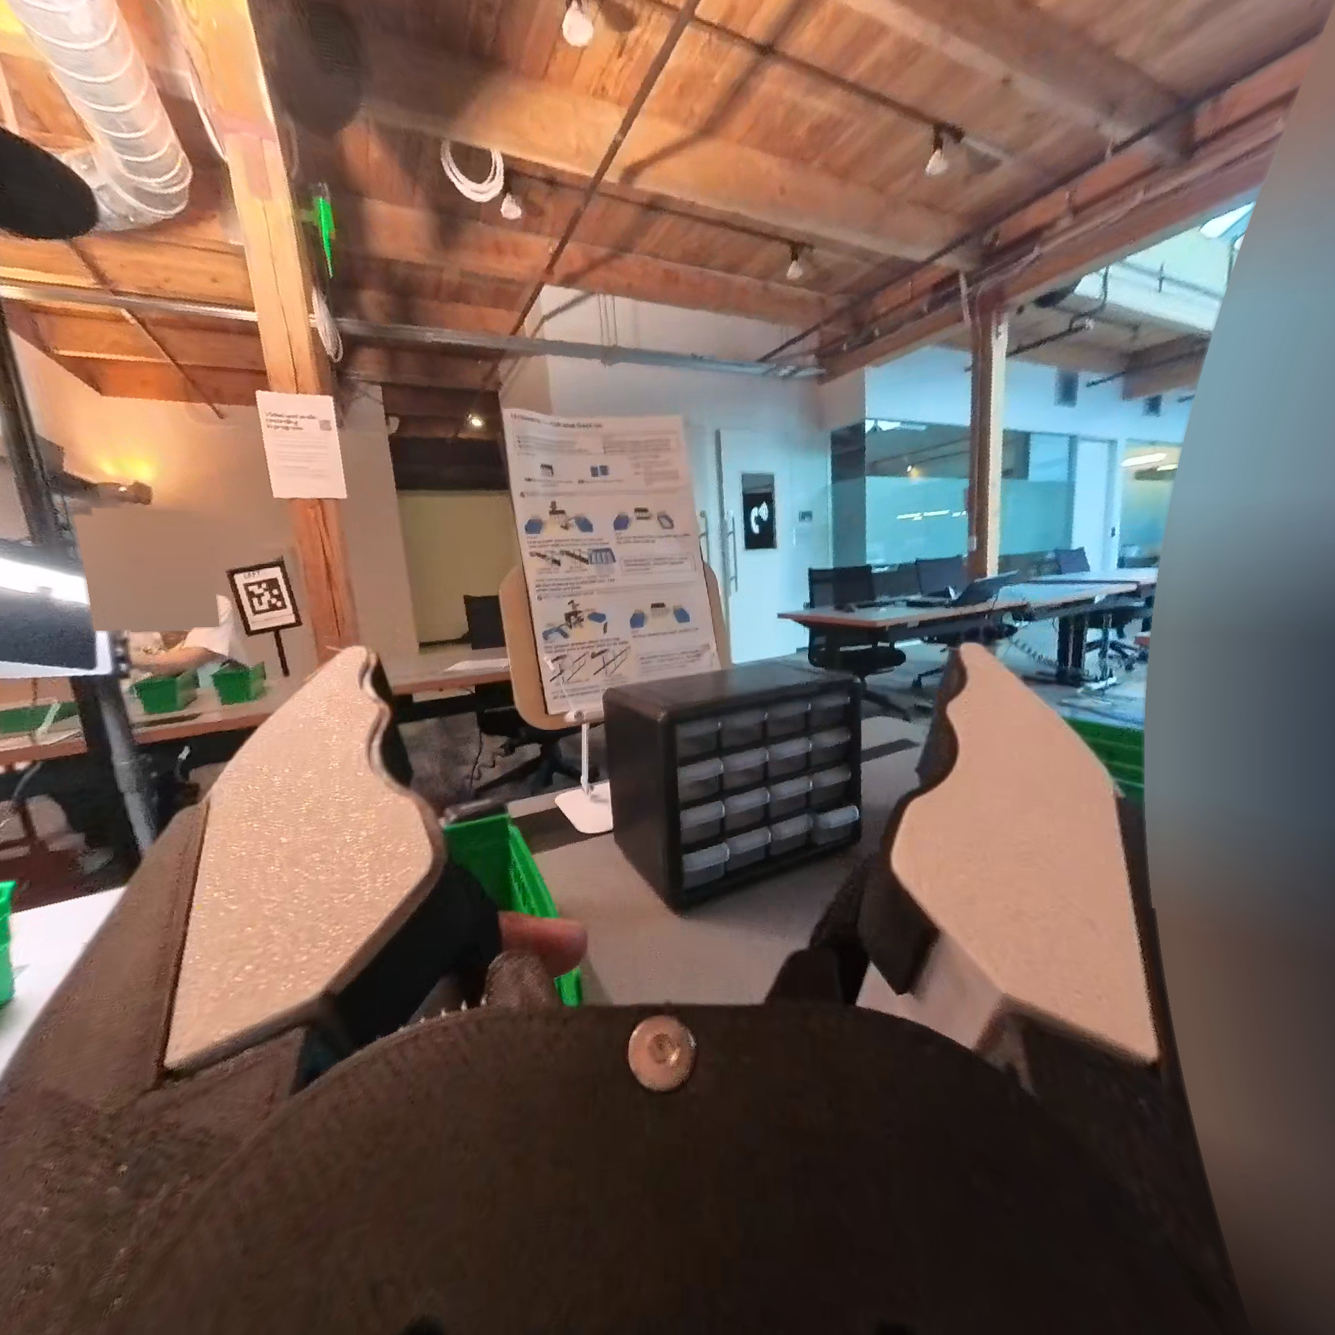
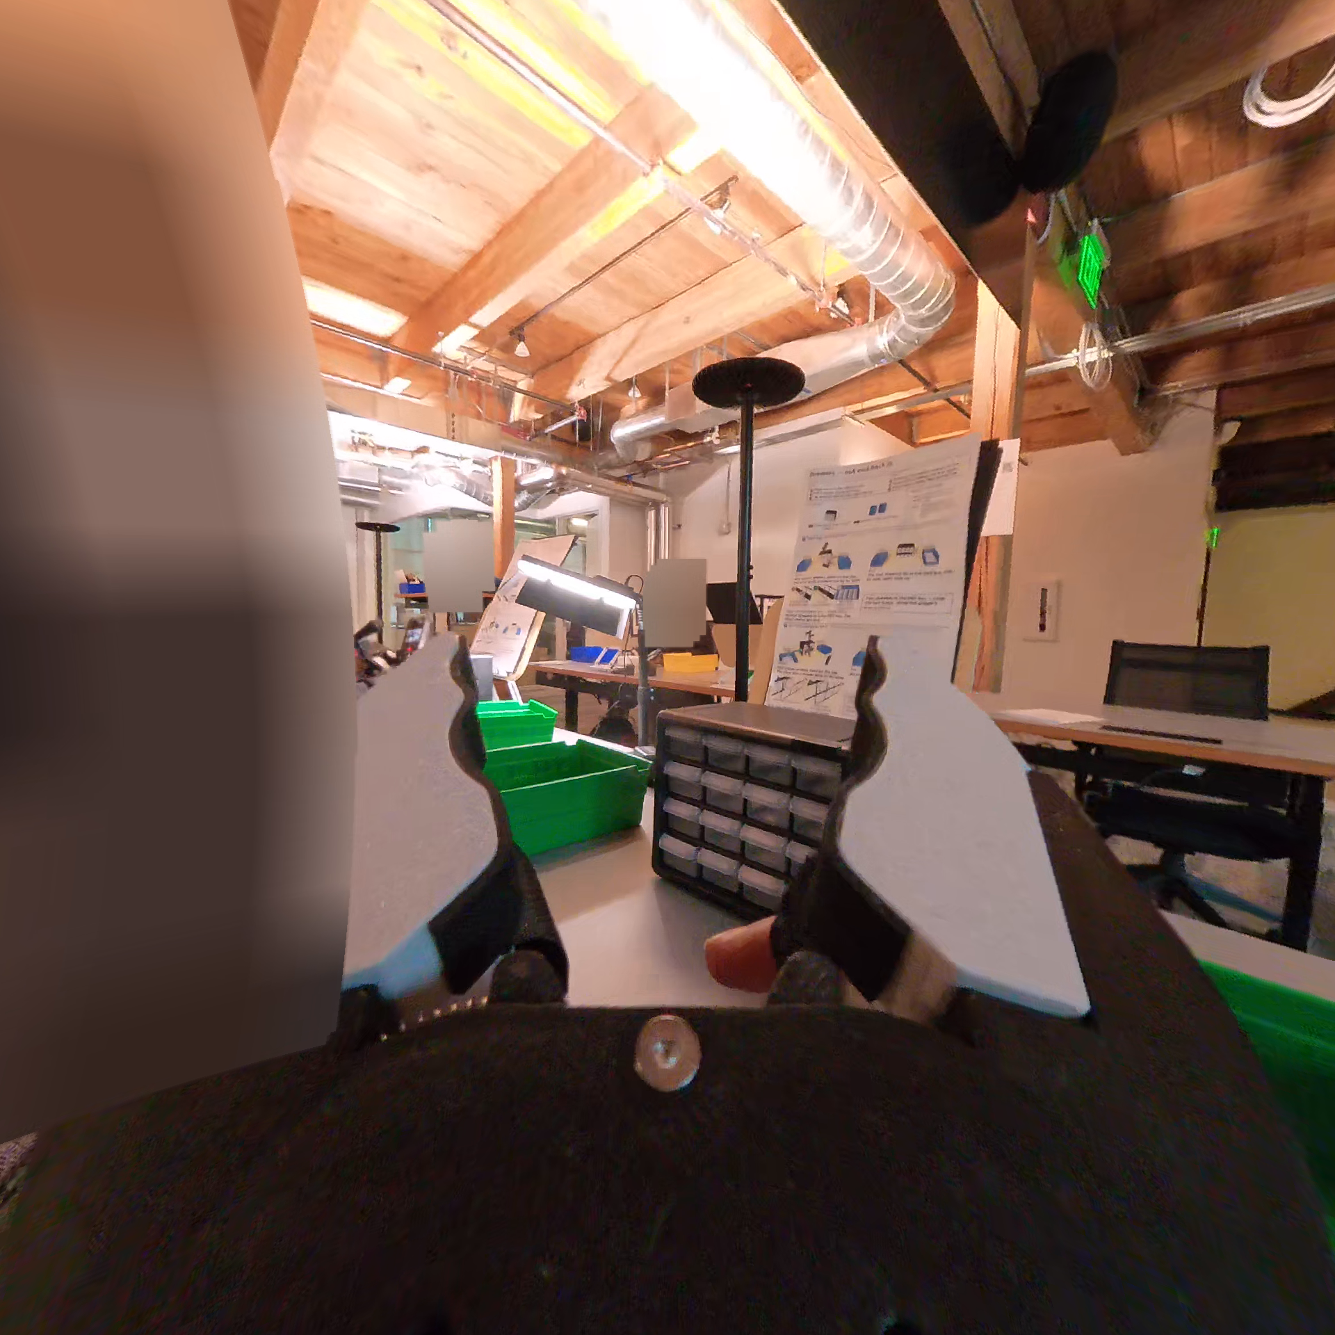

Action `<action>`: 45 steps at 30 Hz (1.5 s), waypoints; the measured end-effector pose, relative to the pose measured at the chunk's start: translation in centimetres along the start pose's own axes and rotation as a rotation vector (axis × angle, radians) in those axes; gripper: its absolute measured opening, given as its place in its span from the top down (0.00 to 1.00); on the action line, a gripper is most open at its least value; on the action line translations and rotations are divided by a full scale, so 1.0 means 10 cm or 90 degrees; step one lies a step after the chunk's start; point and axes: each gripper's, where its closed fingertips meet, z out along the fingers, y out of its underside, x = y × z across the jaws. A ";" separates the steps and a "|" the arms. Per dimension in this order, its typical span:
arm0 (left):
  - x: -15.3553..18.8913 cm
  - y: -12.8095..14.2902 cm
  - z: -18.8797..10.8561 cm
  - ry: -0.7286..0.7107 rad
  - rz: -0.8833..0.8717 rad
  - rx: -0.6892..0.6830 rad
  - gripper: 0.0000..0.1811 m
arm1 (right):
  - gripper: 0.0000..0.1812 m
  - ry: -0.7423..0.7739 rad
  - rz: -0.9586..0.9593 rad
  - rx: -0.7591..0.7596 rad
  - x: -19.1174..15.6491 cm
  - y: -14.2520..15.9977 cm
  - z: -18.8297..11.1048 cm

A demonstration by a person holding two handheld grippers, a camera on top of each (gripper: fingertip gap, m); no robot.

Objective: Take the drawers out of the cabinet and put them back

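Fingers of both the left gripper and right gripper spread apart, empty, short of the black cabinet standing mid-worktop, all its drawers in.

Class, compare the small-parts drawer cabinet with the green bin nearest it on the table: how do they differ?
The drawer cabinet is black; the green bin is bright green. The cabinet is a closed box fronted by rows of small translucent drawers; the bin is one open-topped tray. The cabinet stands taller than the bin. Both rest on the same grey table.

left gripper: fingers spread wide, empty | right gripper: fingers spread, empty
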 end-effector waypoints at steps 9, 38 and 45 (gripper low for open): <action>0.04 0.27 0.24 0.004 -0.020 -0.036 0.24 | 0.45 0.013 -0.007 -0.112 0.04 0.43 0.31; 0.33 1.42 1.60 0.125 -0.020 -0.088 1.00 | 1.00 -0.142 -0.053 -0.258 0.19 2.02 2.03; 0.60 1.52 1.60 0.158 0.036 -0.171 1.00 | 1.00 -0.141 -0.073 -0.302 0.01 2.18 1.79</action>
